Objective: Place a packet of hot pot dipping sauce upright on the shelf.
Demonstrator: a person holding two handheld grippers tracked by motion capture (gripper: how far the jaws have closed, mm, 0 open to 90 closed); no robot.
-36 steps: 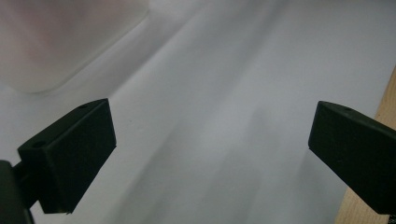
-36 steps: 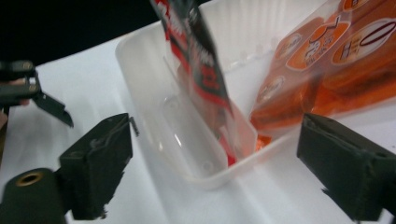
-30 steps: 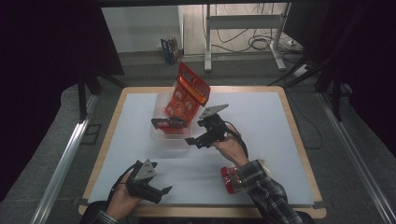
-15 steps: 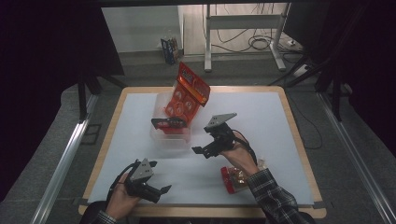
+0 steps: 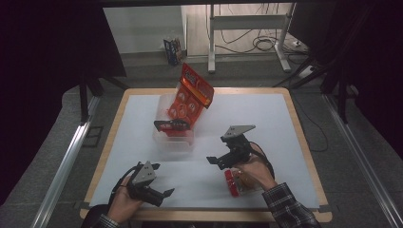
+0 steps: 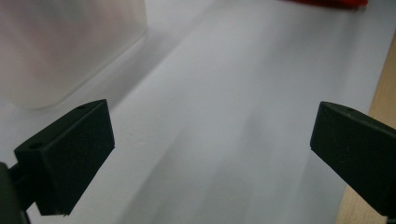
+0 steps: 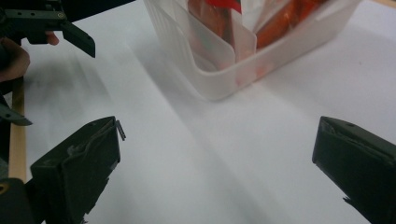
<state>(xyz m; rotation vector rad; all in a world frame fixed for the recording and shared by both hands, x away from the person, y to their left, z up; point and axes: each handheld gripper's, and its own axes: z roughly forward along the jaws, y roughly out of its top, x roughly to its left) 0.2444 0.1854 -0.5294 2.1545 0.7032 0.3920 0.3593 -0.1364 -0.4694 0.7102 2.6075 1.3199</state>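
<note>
Nearest the table's front edge, the left gripper (image 5: 153, 190) sits at about 7 o'clock on the white mat (image 5: 266, 118), held low in the left hand (image 5: 124, 203). Its 2 jaws stand wide apart with nothing between them; in the left gripper view only bare mat lies in the gap.

A little farther in, at about 5 o'clock, the right gripper (image 5: 222, 159) is also spread open and empty, its jaws pointing toward 10 o'clock. Just behind it, under the right hand (image 5: 254, 172), a small red packet (image 5: 232, 183) lies flat on the mat, close to the wrist and on the near side of the jaws, not in front of them.

Farther still, near the middle of the mat and toward 11 o'clock from the right gripper, stands the clear plastic bin (image 5: 173, 137). Red packets (image 5: 190, 97) stand tilted in it, the tallest leaning out over the far rim toward 1 o'clock. In the right gripper view the bin (image 7: 243, 70) lies ahead of the open jaws and apart from them.

The red packet by the right hand looks like the thing to move next. The right gripper is far nearer to it, but would have to turn back toward 5 o'clock to face it; whether the packet's long axis runs near-to-far is hard to tell.
</note>
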